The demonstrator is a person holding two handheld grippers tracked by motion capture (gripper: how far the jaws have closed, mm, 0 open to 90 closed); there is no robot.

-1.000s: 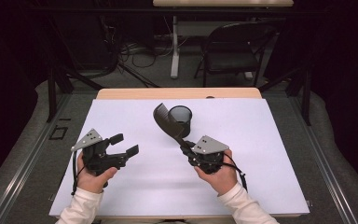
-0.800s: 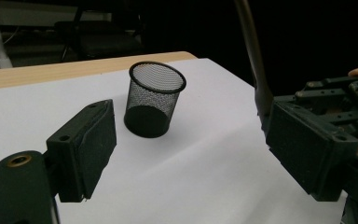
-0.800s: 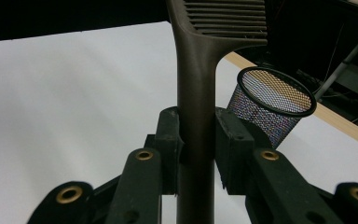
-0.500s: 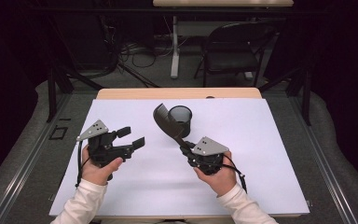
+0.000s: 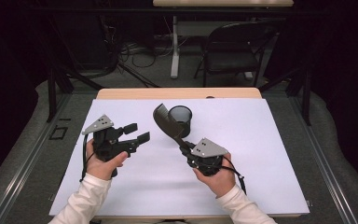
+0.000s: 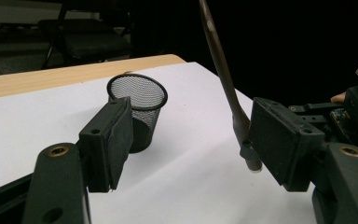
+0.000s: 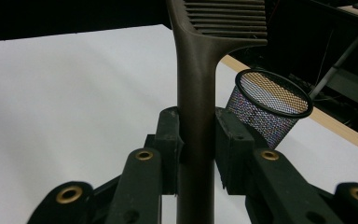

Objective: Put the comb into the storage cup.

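A dark slotted spatula is held by its handle in my right gripper, whose jaws are shut on it; the head points up and away. A black mesh cup stands upright on the white sheet just behind the spatula head, seen too in the right gripper view. My left gripper hovers left of the spatula, open, its jaws having just been closing with nothing between them. It faces the cup and the spatula handle.
A white sheet covers the table, with a wooden edge at the far side. Beyond it stand a dark chair and a table leg with cables on the floor. Both forearms enter from the bottom.
My left gripper has moved right and slightly up toward the spatula, and its jaws have narrowed. The right gripper and spatula have stayed in place.
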